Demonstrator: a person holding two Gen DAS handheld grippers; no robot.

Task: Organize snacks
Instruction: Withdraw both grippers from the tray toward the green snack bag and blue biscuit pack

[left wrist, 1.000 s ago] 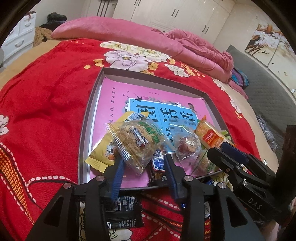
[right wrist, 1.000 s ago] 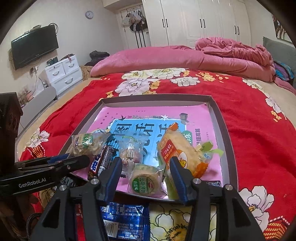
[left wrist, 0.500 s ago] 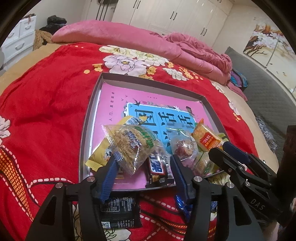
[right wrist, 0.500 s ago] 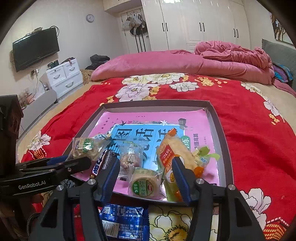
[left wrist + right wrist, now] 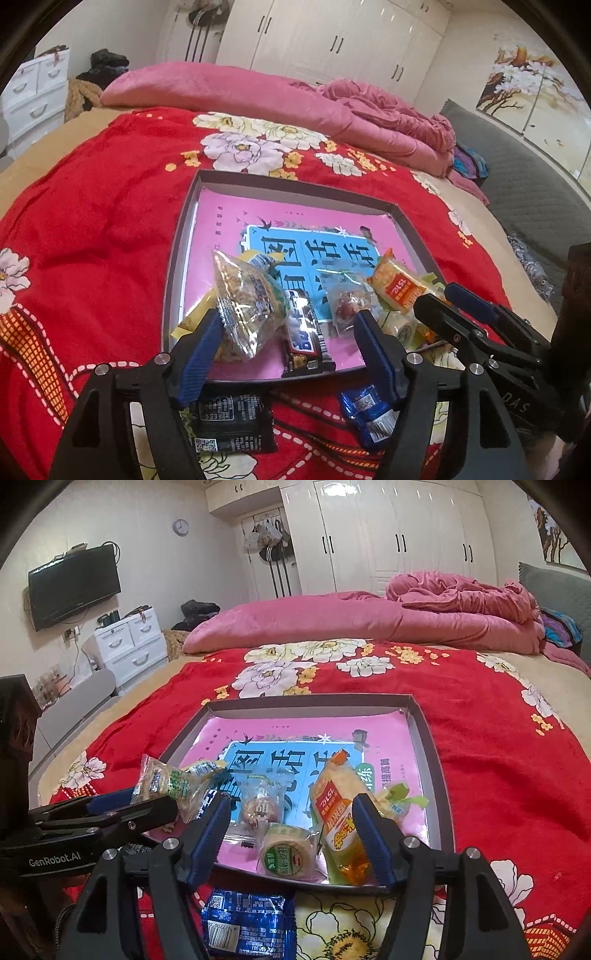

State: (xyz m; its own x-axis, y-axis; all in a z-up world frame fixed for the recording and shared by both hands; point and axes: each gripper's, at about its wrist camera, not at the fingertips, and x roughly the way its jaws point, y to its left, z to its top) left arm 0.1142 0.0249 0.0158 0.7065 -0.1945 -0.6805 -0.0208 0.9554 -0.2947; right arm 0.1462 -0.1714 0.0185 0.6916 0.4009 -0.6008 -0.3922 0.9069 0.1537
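Clear crinkly wrapper: the oat snack packet (image 5: 247, 299) sits at lower centre of the left wrist frame, inside the tray (image 5: 177, 266), touching the left hand-held gripper (image 5: 291, 350)'s left finger; jaws spread. Its long axis runs upper left to lower right. Right hand-held gripper (image 5: 291, 834) is also spread and empty. Step, as judged: picking loose snacks. Next move needs descent to the black packet (image 5: 229, 421) on the bed.

Far half of tray (image 5: 424, 731) is bare pink liner, open for entry from above. Near half crowded w/ snack packets (image 5: 340, 812), rim to rim. Tray's raised wall blocks sliding in from bed level. Blue packet (image 5: 247, 919) & black packet (image 5: 229, 421) lie on red blanket (image 5: 92, 229) just before near rim. Blanket left & right of tray is open.
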